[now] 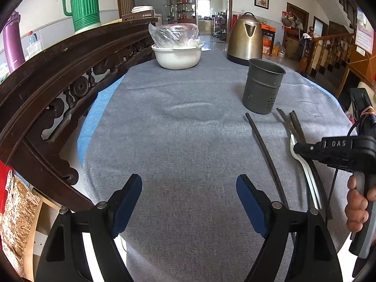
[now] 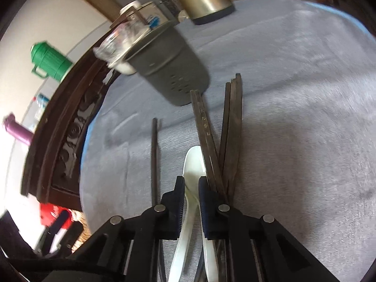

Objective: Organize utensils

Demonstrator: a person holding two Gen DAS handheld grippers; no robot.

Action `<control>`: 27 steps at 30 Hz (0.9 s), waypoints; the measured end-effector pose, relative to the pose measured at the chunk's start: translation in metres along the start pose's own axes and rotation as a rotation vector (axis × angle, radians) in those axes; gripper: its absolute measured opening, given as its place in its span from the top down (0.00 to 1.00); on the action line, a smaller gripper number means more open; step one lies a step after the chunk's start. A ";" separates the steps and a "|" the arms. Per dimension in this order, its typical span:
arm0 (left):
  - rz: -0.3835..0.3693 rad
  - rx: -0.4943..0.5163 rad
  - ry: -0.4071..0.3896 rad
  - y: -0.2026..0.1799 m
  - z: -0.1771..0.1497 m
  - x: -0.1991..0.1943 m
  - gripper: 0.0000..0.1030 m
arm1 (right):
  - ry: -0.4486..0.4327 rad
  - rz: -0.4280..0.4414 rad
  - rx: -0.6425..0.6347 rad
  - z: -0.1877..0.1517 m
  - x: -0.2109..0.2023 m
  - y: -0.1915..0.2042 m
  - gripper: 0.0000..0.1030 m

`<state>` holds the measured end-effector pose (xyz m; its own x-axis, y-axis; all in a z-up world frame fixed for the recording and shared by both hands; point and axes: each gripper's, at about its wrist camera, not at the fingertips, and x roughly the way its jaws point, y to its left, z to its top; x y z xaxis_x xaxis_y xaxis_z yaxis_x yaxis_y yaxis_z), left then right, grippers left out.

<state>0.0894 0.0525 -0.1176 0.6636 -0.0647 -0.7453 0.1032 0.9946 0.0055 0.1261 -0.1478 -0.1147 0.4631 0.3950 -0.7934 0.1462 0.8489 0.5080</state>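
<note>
**A:** What could go wrong here?

**B:** The right gripper (image 2: pixel 190 189) has its fingers nearly shut around the handle of a white spoon (image 2: pixel 193 162). Whether the pads press it yet cannot be told. Dark chopsticks (image 2: pixel 231 127) lie touching the spoon's right side, one just against the right finger, so a chopstick may get pinched or dragged along. A grip this far down the handle may also let the bowl end swing.

**A:** And the surface and room, biggest things first?

**B:** A large room with a far doorway and a carved dark wooden rail (image 1: pixel 70 70) on the left. The surface carries a grey cloth (image 1: pixel 178 127). On it stand a brass-coloured kettle (image 1: pixel 244 40), a white bowl (image 1: pixel 177 56) under plastic wrap, and a grey perforated utensil holder (image 1: pixel 262 87), empty as far as shows. Just in front of the holder lie the chopsticks and spoon; a single chopstick (image 1: pixel 265 145) lies apart to their left.

**A:** The left gripper?

**B:** The left gripper (image 1: pixel 189 202) hovers over bare cloth, fingers wide apart, holding nothing.
</note>
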 end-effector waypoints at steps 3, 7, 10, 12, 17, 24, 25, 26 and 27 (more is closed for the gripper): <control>-0.021 0.017 0.000 -0.008 0.001 -0.001 0.19 | -0.016 -0.003 0.063 0.004 -0.008 -0.016 0.86; -0.068 0.064 0.001 -0.024 0.003 -0.002 0.19 | -0.091 -0.010 0.091 0.007 -0.027 -0.028 0.86; -0.134 0.097 0.022 -0.040 0.008 0.003 0.19 | -0.133 -0.006 0.093 0.007 -0.043 -0.038 0.85; -0.166 0.129 0.025 -0.053 0.013 0.007 0.19 | -0.148 0.030 0.111 0.006 -0.050 -0.046 0.85; -0.207 0.250 0.058 -0.091 0.031 0.032 0.19 | -0.157 0.084 0.134 0.000 -0.054 -0.059 0.85; -0.243 0.300 0.114 -0.123 0.045 0.064 0.19 | -0.228 0.159 0.167 -0.005 -0.058 -0.089 0.85; -0.247 0.310 0.116 -0.126 0.047 0.068 0.19 | -0.240 0.165 0.180 -0.005 -0.058 -0.096 0.84; -0.249 0.317 0.119 -0.128 0.049 0.070 0.19 | -0.251 0.179 0.195 -0.005 -0.056 -0.102 0.82; -0.253 0.323 0.122 -0.130 0.050 0.072 0.19 | -0.258 0.188 0.204 -0.005 -0.057 -0.109 0.82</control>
<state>0.1610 -0.0859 -0.1387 0.4966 -0.2743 -0.8235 0.4912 0.8710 0.0060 0.0792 -0.2605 -0.1268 0.6993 0.4141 -0.5826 0.1967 0.6721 0.7138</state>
